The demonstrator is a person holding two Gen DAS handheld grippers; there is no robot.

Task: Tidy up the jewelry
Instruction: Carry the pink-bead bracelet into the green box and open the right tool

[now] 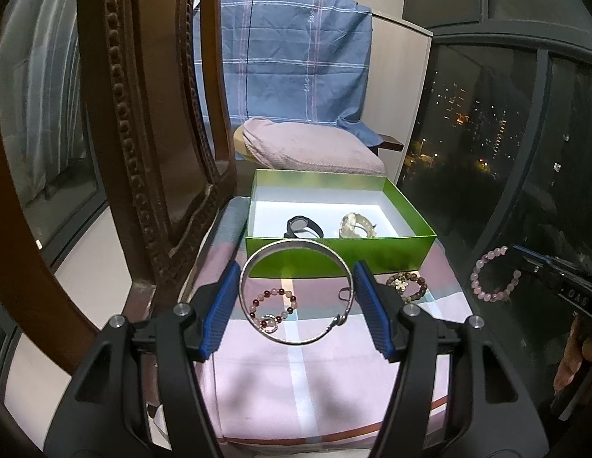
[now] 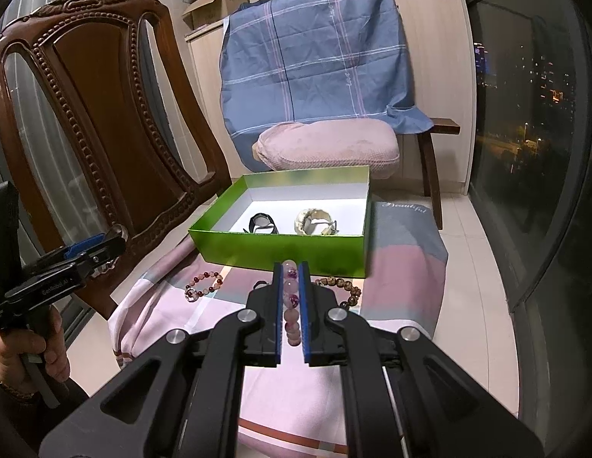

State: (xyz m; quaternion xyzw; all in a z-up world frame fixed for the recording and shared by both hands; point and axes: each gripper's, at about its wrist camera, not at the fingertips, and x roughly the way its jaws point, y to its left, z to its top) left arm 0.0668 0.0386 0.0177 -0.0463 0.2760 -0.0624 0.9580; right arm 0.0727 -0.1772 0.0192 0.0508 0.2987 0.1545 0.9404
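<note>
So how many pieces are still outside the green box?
4: silver bangle held by the left gripper, pink bead bracelet in the right gripper, red-pink bead bracelet and brown bead bracelet on the cloth.

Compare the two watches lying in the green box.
The black watch is dark, with a slim strap and a round grey face; the cream watch is pale and looks bulkier, with a wider band. In both views the black watch sits on the left and the cream watch on the right, apart from each other. Both lie on the white floor of the green box, near its front wall.
</note>
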